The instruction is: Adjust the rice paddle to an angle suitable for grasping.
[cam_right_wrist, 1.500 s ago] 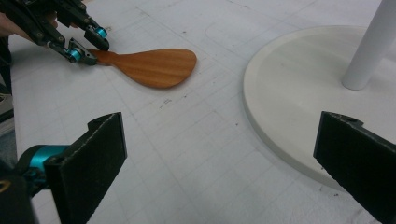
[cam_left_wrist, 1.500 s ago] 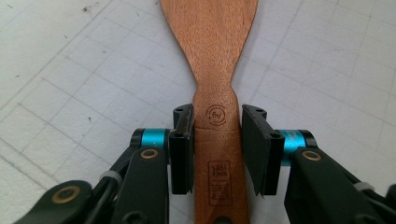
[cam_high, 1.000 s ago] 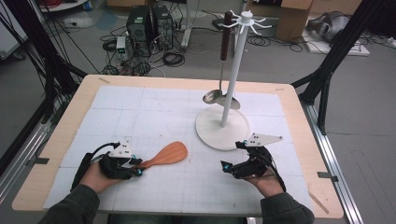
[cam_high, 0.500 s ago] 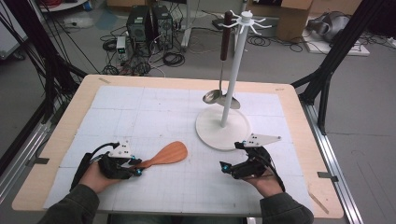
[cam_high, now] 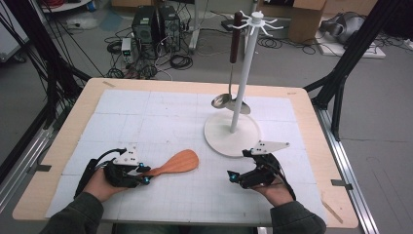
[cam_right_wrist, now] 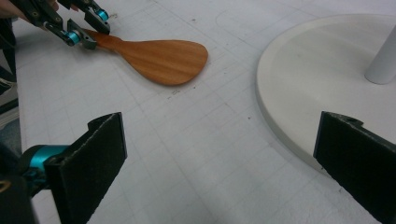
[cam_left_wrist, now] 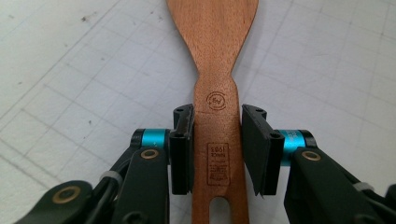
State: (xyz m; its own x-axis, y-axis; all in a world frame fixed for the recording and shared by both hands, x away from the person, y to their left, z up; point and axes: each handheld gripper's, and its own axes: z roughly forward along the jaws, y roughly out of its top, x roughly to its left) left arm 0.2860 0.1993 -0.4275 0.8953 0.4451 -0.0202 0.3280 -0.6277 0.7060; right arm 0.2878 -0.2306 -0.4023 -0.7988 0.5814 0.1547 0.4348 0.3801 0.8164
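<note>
A wooden spatula (cam_high: pixel 178 162) lies flat on the white gridded mat, blade toward the middle of the table. My left gripper (cam_high: pixel 144 174) is at its handle end. In the left gripper view both pads (cam_left_wrist: pixel 183 144) press the sides of the stamped handle (cam_left_wrist: pixel 217 154), so the left gripper (cam_left_wrist: pixel 217 121) is shut on it. My right gripper (cam_high: pixel 233 176) rests low on the mat to the right, pointing left. Its jaws stand wide open (cam_right_wrist: pixel 224 154) with only mat between them. Farther off, the right gripper view shows the spatula (cam_right_wrist: pixel 163 58) and the left gripper (cam_right_wrist: pixel 86 30).
A white utensil stand rises on a round base (cam_high: pixel 219 134) behind the right gripper, and the base edge (cam_right_wrist: pixel 303 79) lies close to the right jaw. A metal ladle (cam_high: pixel 220 101) with a dark handle hangs from the stand's top hooks. Cables and computer cases sit on the floor beyond the table.
</note>
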